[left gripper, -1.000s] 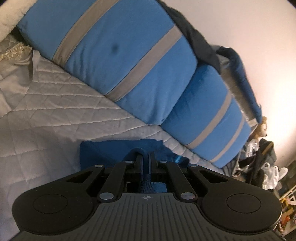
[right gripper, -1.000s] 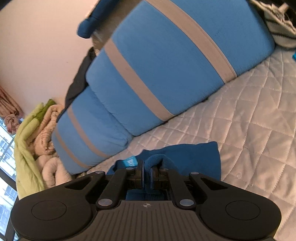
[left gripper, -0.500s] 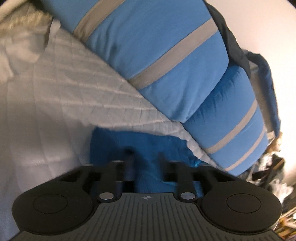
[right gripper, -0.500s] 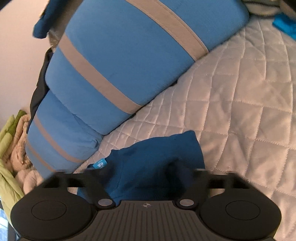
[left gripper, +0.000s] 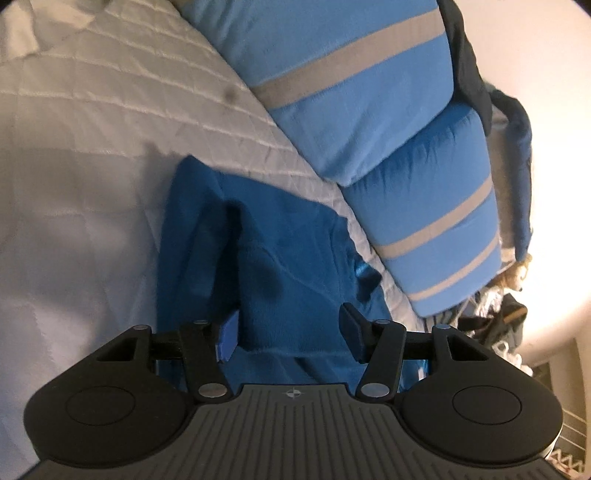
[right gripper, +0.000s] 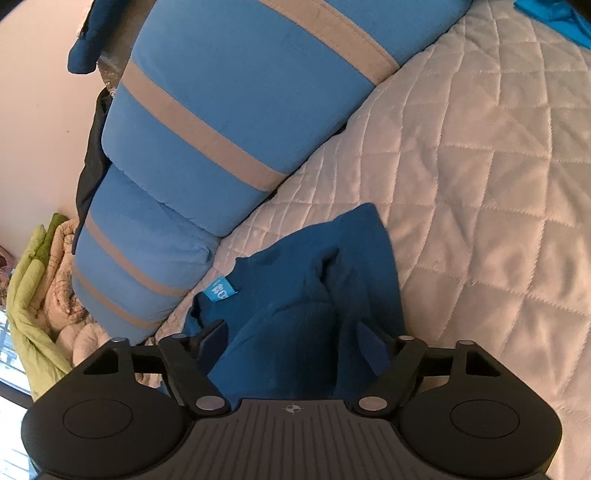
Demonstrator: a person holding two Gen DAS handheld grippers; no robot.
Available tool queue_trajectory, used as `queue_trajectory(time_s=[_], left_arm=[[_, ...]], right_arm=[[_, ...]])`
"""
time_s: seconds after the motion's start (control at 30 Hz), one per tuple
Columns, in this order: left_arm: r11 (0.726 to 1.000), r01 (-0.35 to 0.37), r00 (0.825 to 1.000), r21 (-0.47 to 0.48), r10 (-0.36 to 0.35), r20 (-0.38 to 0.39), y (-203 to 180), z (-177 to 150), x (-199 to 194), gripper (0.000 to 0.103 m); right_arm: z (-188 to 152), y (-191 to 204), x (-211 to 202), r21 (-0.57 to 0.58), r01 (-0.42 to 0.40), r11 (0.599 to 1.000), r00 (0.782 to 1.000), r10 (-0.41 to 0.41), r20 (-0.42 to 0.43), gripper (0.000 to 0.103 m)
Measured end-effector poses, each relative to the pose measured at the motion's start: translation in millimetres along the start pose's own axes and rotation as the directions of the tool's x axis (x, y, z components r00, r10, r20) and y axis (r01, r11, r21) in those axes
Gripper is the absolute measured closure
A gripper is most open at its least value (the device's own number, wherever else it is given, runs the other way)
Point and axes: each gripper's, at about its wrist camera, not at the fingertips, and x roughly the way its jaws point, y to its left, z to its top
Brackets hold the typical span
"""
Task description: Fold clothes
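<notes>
A dark blue fleece garment (left gripper: 280,258) lies folded on the pale quilted bedspread (left gripper: 92,177), close to the blue pillows. It also shows in the right wrist view (right gripper: 306,295), with a light blue label (right gripper: 221,291) at its left edge. My left gripper (left gripper: 290,334) is open, its jaws standing wide on either side of the garment's near edge. My right gripper (right gripper: 291,341) is open too, just above the same garment, with cloth between the spread jaws.
Two blue pillows with grey stripes (left gripper: 369,110) lie along the wall, also in the right wrist view (right gripper: 229,122). A dark garment (left gripper: 469,70) hangs behind them. Green and beige blankets (right gripper: 40,280) are piled at the left. A turquoise cloth (right gripper: 554,18) lies far right.
Both grippers were shut on the blue garment a second ago. Both have opened and let it go, and it now lies on the bedspread. Both cameras have swung.
</notes>
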Motion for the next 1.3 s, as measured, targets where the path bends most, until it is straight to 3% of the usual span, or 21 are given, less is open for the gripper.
queue_trajectory(time_s=[0.03,0.2,0.4,0.53,0.7,0.77,0.8,0.83,0.87,0.9,0.93,0.97,1.1,1.3], left_arm=[[1.0,-0.011,1.0,0.003,0.011,-0.005,-0.8,-0.6,1.4,0.05],[1.0,-0.027,1.0,-0.006,0.027,-0.008,-1.3,-0.8,3.1,0.05],[1.0,-0.026,1.0,-0.003,0.026,-0.003,-0.8,-2.0,0.7,0.05],[1.0,-0.028,1.0,-0.008,0.028,0.004,-1.0,-3.3,1.2,0.05],[1.0,-0.029,1.0,-0.005,0.029,0.006,-1.8,-3.9,0.9,0.05],[0.999,-0.034,0.999,-0.001,0.034,0.006,-1.5,-4.4,1.4,0.051],[0.999,-0.037,0.999,0.0,0.037,0.007,-1.2,-4.7,1.7,0.057],[0.999,-0.04,0.999,-0.002,0.04,0.007,-0.7,-4.9,1.8,0.063],[0.999,-0.046,0.999,0.0,0.046,0.003,-0.7,-5.0,2.2,0.081],[0.999,-0.051,0.999,0.002,0.051,-0.001,-0.8,-5.1,2.6,0.097],[0.999,-0.046,0.999,0.013,0.046,0.004,-1.9,-4.3,1.7,0.097],[0.999,-0.041,0.999,0.024,0.041,0.01,-3.0,-3.4,0.8,0.097],[0.999,0.007,0.998,0.036,-0.009,0.062,-8.5,6.0,-5.3,0.098],[0.999,0.033,0.991,0.025,-0.036,0.132,-24.6,28.3,0.4,0.098]], right_arm=[[-1.1,1.3,0.7,0.0,-0.005,1.0,1.0,0.005,-0.002,0.034],[-5.4,16.2,5.2,-0.065,0.029,0.997,1.0,-0.03,-0.011,0.035],[-13.3,36.7,-7.4,-0.155,0.034,0.987,0.996,-0.022,0.082,0.036],[-15.2,40.1,1.9,-0.144,0.016,0.99,1.0,-0.018,-0.011,0.036],[-18.0,37.3,11.3,-0.16,0.169,0.973,0.985,-0.173,-0.016,0.036],[-17.8,28.5,16.2,-0.126,0.169,0.978,0.984,-0.175,-0.037,0.036],[-18.0,23.6,18.3,-0.106,0.164,0.981,0.985,-0.169,-0.044,0.038],[-18.0,19.6,20.2,-0.084,0.158,0.984,0.986,-0.162,-0.046,0.043],[-17.8,15.8,22.1,-0.063,0.153,0.986,0.987,-0.156,-0.046,0.047],[-17.3,13.2,23.9,-0.046,0.151,0.988,0.987,-0.152,-0.042,0.059],[-16.6,12.5,25.6,-0.041,0.143,0.989,0.989,-0.144,-0.042,0.078],[-15.9,11.7,27.2,-0.036,0.135,0.99,0.99,-0.136,-0.042,0.086],[-6.4,22.3,25.3,-0.066,0.088,0.994,0.996,-0.088,0.002,0.089],[22.4,28.2,27.1,-0.018,0.035,0.999,0.997,-0.033,0.069,0.09]])
